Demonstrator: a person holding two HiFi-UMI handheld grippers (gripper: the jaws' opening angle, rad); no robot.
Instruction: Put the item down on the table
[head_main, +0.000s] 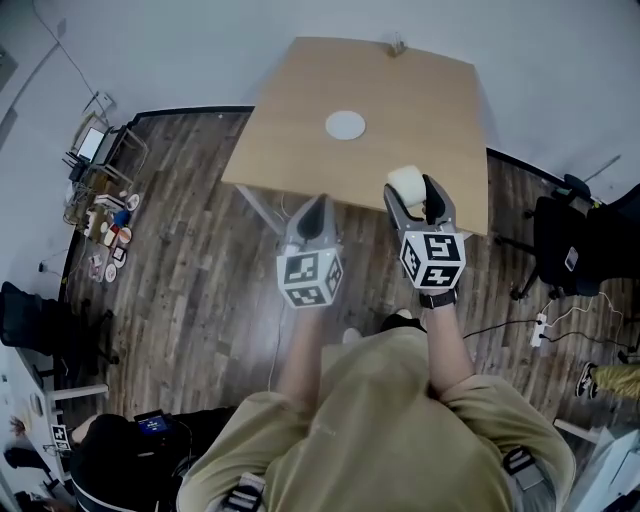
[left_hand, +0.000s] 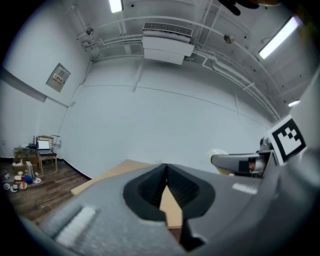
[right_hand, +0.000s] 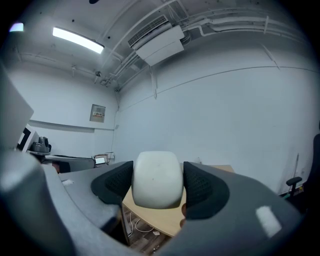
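A rounded cream-white item sits clamped between the dark pads of my right gripper. In the head view that item hangs over the near edge of the wooden table, with the right gripper shut on it. My left gripper is held just short of the table's near edge, its jaws closed together with nothing between them. In the left gripper view the jaws of the left gripper meet in a point, and the held item shows at the right.
A white round plate lies near the middle of the table, and a small object stands at its far edge. A black office chair stands at the right, a shelf with clutter at the left. Wood floor lies below.
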